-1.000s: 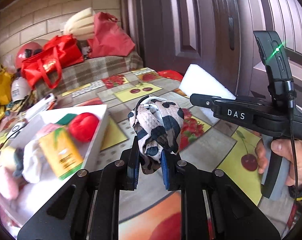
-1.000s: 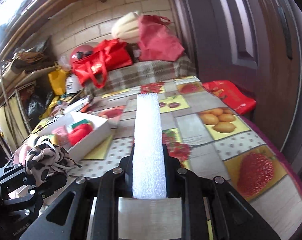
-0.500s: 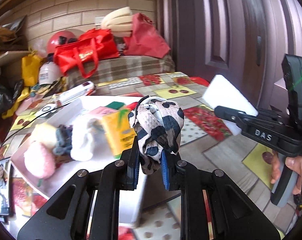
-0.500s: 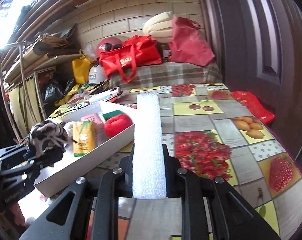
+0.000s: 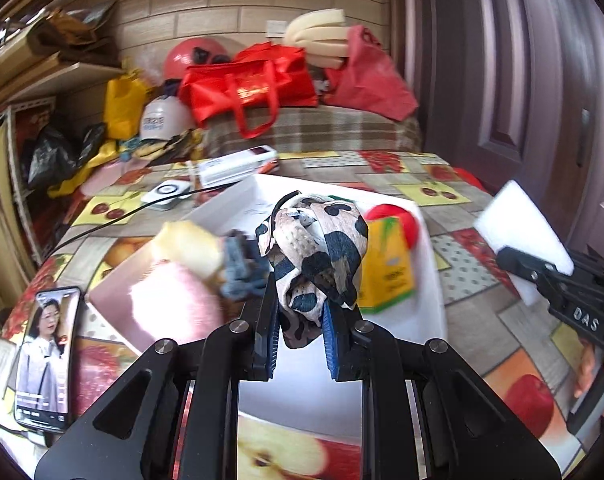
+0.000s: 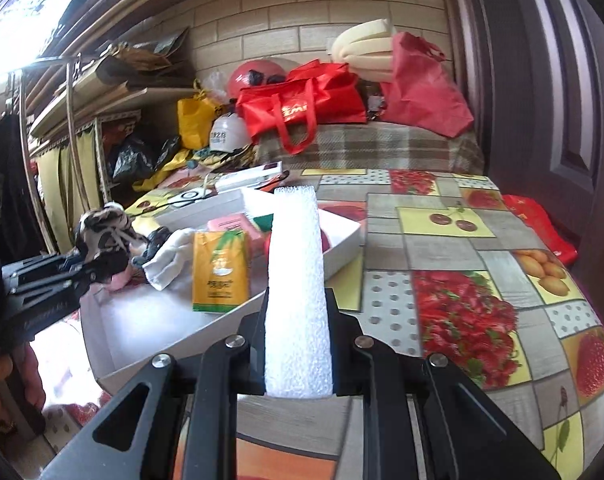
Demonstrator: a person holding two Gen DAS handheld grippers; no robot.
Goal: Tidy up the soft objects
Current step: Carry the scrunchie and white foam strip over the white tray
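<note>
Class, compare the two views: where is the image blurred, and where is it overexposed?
Left wrist view: the pink plush and tray contents smear with motion blur, while the held scarf stays sharp. Right wrist view: the top-left corner burns out white; the foam strip is crisp.

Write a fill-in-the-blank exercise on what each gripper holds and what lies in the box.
1. The left gripper is shut on a knotted ____-patterned cloth.
2. The right gripper clamps a white ____ strip.
3. The yellow tissue pack stands inside the white ____.
4. A lit ____ lies on the fruit-print tablecloth.

Missing words: leopard; foam; box; phone
</note>
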